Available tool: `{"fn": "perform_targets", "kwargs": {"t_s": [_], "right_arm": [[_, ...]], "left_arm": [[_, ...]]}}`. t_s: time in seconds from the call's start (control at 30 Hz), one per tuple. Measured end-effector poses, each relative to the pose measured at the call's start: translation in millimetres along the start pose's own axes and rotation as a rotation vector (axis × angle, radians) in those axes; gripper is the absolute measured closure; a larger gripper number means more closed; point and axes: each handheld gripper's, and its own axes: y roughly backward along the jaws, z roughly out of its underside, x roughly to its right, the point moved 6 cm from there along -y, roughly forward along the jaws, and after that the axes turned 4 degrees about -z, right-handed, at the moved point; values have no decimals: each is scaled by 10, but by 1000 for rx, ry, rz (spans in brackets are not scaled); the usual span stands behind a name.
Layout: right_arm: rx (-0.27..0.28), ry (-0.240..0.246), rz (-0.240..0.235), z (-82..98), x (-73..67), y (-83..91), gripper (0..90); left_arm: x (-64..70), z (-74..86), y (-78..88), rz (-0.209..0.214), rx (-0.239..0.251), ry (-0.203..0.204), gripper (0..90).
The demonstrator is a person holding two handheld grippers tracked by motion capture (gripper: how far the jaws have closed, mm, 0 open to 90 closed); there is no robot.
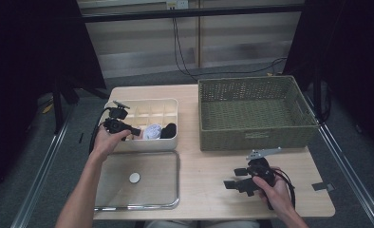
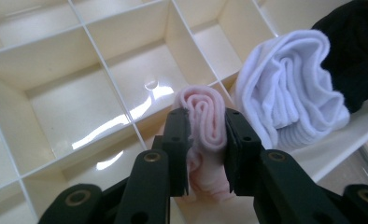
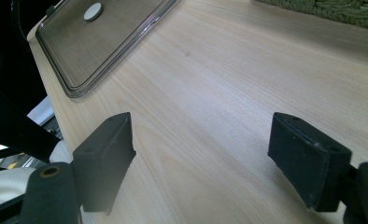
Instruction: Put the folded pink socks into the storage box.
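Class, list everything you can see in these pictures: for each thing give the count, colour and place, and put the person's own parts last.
Pink rolled sock: one, pink, in the divided box, pressed between the left tool's pads.
White rolled sock: one, white, beside the pink one.
Black rolled sock: one, black, next to the white one.
Divided box: one, cream, table's left rear.
Clear lid: one, transparent with white knob, in front of the box.
Woven basket: one, olive green, right rear.
Table: one, light wood.
Left tool: one, black, gripping the pink sock.
Right tool: one, black, open above the table.
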Motion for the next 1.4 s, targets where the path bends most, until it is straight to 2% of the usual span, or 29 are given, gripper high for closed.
{"fn": "perform_targets", "kwargs": {"t_s": [0.17,0.33,0.43,0.53,0.6,0.67,0.73,0.83,0.9,1.0,1.1,1.17,1.2,1.27,1.3,1.33,1.4], "right_arm": [[1,-1,2,-3,9,-3,216],[5,-4,2,-3,10,9,213],[8,-9,5,-5,12,8,193],[9,-5,4,-8,8,13,194],[10,-2,2,-7,9,18,191],[8,-2,8,-6,17,20,190],[8,4,6,-11,24,21,188],[16,-5,11,-30,35,21,183],[25,-6,6,-53,37,23,186],[26,2,5,-73,43,15,192],[25,5,27,-88,52,11,210],[37,0,28,-97,48,24,213],[50,-8,49,-105,54,32,187],[56,-13,58,-113,65,47,211],[69,-17,69,-120,72,54,193],[76,-18,76,-124,74,63,178],[76,-14,80,-126,70,72,187]], "left_arm": [[28,16,-73,-6,-33,-3,732],[22,28,-113,12,-42,-3,732],[22,22,-129,18,-52,16,730],[14,20,-126,10,-40,19,717],[10,24,-120,6,-24,14,690],[-4,29,-102,-4,-10,41,630],[-8,39,-85,-6,5,33,585],[-20,57,-59,39,40,37,534],[-14,53,-28,49,73,52,492],[-36,35,37,31,114,74,417],[-42,39,109,63,155,111,374],[-57,63,164,61,177,116,350],[-57,75,186,60,193,130,335],[-66,103,226,78,208,150,327],[-70,113,240,64,215,156,318],[-70,128,254,44,214,153,307],[-61,150,295,59,223,143,305]]}}
